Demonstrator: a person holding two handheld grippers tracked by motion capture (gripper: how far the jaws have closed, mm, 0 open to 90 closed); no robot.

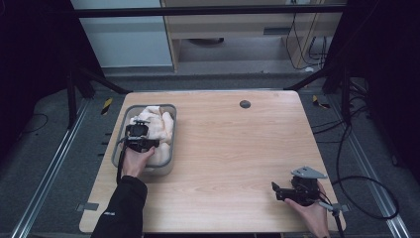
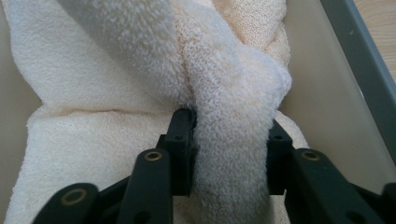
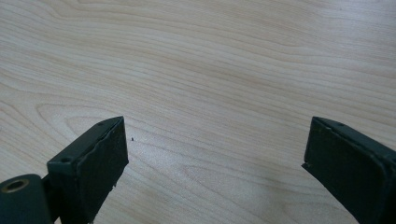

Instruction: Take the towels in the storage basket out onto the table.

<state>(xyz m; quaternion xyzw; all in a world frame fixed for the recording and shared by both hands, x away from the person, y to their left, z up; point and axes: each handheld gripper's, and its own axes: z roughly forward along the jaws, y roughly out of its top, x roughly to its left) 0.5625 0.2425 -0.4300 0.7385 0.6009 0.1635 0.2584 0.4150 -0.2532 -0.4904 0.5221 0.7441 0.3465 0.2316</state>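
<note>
Right gripper [image 1: 283, 191] rests low at the near right of the table [image 1: 237, 148], jaws spread wide over bare wood, holding nothing; probably parked clear. Farther off, left gripper [image 2: 229, 140] pinches a raised fold of the cream towel [image 2: 116, 84], which lies bunched inside the grey bin [image 1: 168, 166], presumably to lift it out.

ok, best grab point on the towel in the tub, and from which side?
Grip a raised fold of the cream towel, coming down from above, since the grey tub walls block side approaches. The left tool sits that way now: its jaws straddle a rolled ridge standing up from the heap. The right tool is open over the bare table.
</note>
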